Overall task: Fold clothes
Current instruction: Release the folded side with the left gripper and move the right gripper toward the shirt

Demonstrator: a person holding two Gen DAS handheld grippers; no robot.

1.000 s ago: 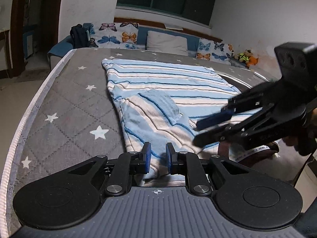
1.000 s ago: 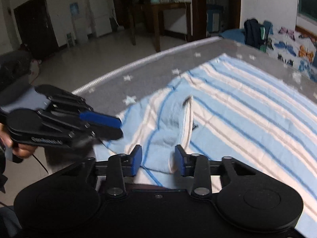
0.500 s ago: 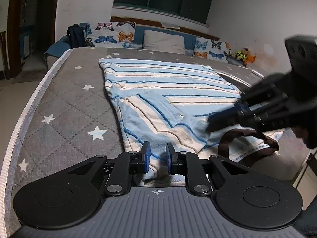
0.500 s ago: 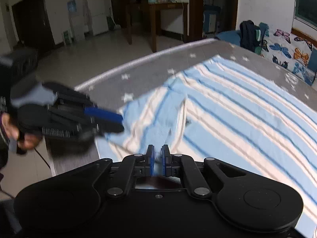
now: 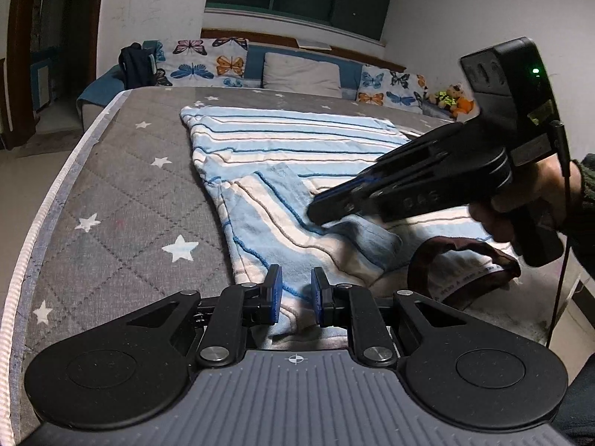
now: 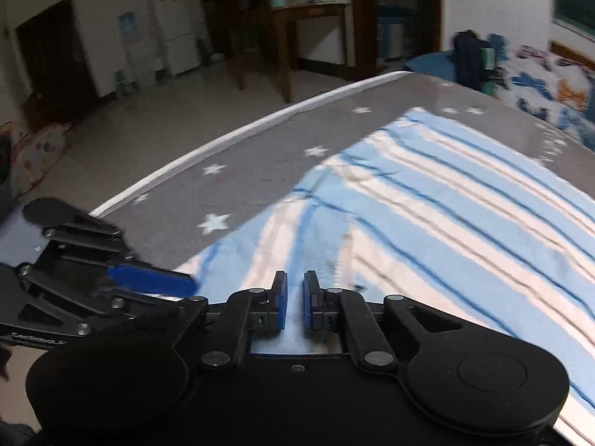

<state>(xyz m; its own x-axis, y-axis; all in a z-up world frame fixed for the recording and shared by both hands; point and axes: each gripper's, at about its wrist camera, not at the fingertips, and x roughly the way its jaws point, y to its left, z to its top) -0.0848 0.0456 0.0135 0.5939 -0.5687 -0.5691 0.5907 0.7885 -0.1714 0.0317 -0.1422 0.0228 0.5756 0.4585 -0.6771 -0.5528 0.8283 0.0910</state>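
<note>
A blue-and-white striped garment (image 5: 297, 148) lies spread on a grey star-patterned mattress (image 5: 122, 193). My left gripper (image 5: 296, 293) pinches its near hem, with cloth between the narrow jaws. Reaching in from the right, my right gripper (image 5: 316, 210) has its tips on a bunched fold of the sleeve. In the right wrist view, the garment (image 6: 446, 204) runs between the right gripper's (image 6: 295, 304) pads; the jaws are opening slightly. The left gripper (image 6: 189, 286) shows at the cloth's edge. A dark red neckband (image 5: 461, 252) curls at the near right.
Butterfly pillows (image 5: 208, 63), a grey pillow (image 5: 301, 74), plush toys (image 5: 453, 96) and a dark bag (image 5: 135, 65) line the far end. White piping (image 5: 48, 200) marks the mattress's left edge. A wooden table (image 6: 308, 18) stands on the floor beyond.
The right gripper's jaws closed from wide apart onto the sleeve cloth. It then moved left across the garment, bunching the fold. The left gripper stayed put.
</note>
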